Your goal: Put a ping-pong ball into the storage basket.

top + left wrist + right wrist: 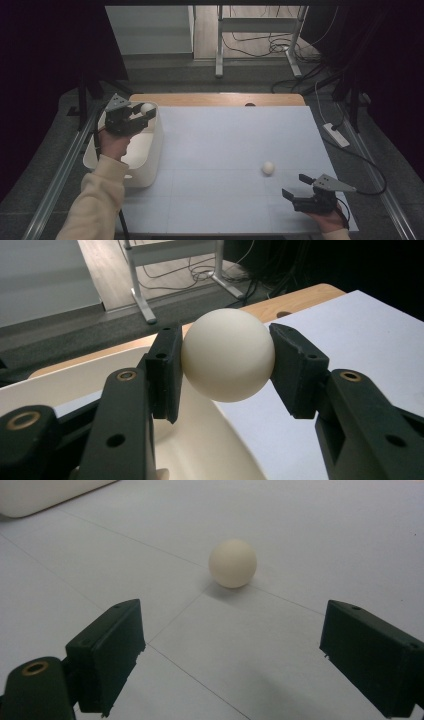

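High view first: the left gripper, black with a grey three-cornered plate on top, hangs over the far end of the white rectangular plastic bin at the table's left edge, and it is clenched on a small cream-white smooth ball. That held ball sits right at the jaw tips, above the bin's far rim rather than down inside it. Left gripper view confirms the grip: both black pads press the held ball from either side, at about its widest part, with the bin's curved white wall below and the pale blue-grey table sheet to the right.

A second cream-white ball lies loose on the table sheet, right of centre. The right gripper rests low near the table's near right corner with its jaws spread apart and nothing between them; the loose ball is ahead of its tips and slightly towards the table's middle, near but not touching. Right gripper view shows the same: the loose ball sits on the sheet beyond the two open jaws, roughly centred between them, casting a small shadow.

Hard to make out: the bin's floor (the left hand and sleeve cover much of it in the high view), so whether anything lies inside cannot be told. The right hand is cut off by the bottom edge, and the room's sides are too dark to read.
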Demonstrator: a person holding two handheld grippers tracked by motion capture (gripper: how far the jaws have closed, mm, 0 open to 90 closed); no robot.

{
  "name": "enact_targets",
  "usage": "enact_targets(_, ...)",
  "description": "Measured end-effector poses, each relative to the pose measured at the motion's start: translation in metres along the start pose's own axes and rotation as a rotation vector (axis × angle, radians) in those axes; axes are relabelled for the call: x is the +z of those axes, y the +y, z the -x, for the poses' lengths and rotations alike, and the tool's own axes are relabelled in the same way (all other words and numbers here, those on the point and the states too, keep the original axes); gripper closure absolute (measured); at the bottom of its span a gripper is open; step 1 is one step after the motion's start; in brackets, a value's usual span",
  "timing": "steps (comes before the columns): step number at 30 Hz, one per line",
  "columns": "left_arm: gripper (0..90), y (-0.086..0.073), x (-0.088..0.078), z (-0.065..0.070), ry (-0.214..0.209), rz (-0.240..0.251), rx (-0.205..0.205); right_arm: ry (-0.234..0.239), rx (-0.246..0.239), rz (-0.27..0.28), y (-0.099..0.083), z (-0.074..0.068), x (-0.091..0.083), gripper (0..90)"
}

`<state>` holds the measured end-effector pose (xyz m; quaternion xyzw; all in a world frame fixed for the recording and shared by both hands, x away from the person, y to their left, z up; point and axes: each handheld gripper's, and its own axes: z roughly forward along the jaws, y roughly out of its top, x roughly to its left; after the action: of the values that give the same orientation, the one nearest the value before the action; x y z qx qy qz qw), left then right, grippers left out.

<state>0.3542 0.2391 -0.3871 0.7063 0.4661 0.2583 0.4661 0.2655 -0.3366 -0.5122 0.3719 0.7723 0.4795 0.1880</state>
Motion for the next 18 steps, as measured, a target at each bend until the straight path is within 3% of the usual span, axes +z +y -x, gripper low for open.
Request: enact_targets(18,50.5,-0.008,0.002,-0.027,0.062,-0.039,-0.050,0.000,0.000,0.000,0.000,-0.001,0.000,10.5)
